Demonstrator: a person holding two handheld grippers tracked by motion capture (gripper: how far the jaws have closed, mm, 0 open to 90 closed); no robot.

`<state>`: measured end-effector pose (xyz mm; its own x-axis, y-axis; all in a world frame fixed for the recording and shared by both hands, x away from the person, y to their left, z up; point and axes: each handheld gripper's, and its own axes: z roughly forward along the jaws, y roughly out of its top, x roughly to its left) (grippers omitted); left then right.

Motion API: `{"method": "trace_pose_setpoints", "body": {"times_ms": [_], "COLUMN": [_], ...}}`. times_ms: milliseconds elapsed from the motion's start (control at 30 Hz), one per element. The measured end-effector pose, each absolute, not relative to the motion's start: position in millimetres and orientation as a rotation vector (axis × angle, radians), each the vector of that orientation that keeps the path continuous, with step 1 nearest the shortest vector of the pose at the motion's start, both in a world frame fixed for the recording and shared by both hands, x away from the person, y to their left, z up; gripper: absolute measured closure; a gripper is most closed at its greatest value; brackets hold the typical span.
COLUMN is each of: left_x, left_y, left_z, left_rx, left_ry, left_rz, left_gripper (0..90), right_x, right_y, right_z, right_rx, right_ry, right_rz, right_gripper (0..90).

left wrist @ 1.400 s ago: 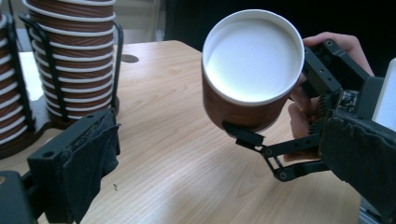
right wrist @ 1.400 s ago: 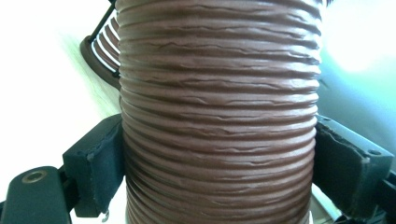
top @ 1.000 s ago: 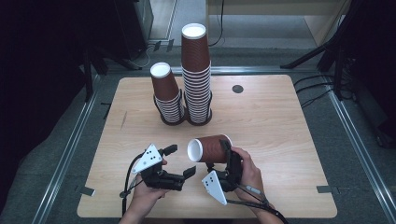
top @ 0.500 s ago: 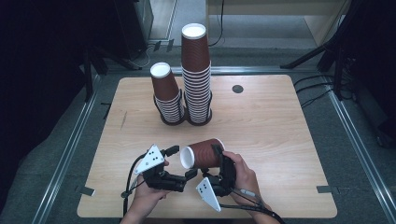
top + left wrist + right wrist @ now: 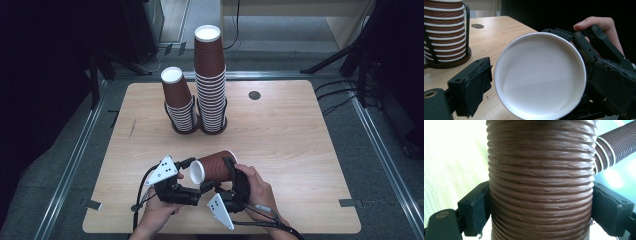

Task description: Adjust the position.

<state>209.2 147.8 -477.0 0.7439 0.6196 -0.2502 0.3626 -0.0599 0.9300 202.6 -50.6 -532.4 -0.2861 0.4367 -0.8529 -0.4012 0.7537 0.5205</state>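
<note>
A brown paper cup [image 5: 212, 167] was held on its side in the lower middle of the high view, above the worktop [image 5: 300, 150]. It was squeezed around its ribbed wall by the right hand-held gripper [image 5: 231, 172]. The left hand-held gripper [image 5: 197, 175] was open at the cup's white rim, and its jaws had just been closing, not yet pressing. The cup was judged light, thin and easy to crush. It should be gripped softly, near the stiffer rim. Two cup stacks [image 5: 210, 80] were seen higher up.
</note>
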Motion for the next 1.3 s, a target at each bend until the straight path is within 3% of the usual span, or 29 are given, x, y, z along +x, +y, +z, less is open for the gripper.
{"method": "trace_pose_setpoints", "body": {"times_ms": [200,300,733,833,1300], "left_x": [208.5,208.3,206.7,206.6,206.3], "left_y": [147.4,148.1,148.9,150.7,152.3], "left_z": [-476.9,-477.1,-477.1,-477.6,-479.5], "left_rx": [1.675,1.664,1.668,1.651,1.639], "left_ry": [0.776,0.774,0.760,0.762,0.748], "left_rz": [0.244,0.234,0.250,0.257,0.280], "left_gripper": [7.3,13.1,15.8,21.8,22.8], "right_x": [201.7,201.4,202.4,202.5,202.7], "right_y": [-50.4,-50.3,-50.9,-51.2,-51.5], "right_z": [-531.6,-531.9,-532.0,-531.6,-531.9], "right_rx": [0.022,0.018,0.025,0.031,0.035], "right_ry": [1.672,1.674,1.683,1.682,1.675], "right_rz": [0.816,0.817,0.823,0.824,0.818], "right_gripper": [12.7,12.7,12.7,12.6,12.5]}}
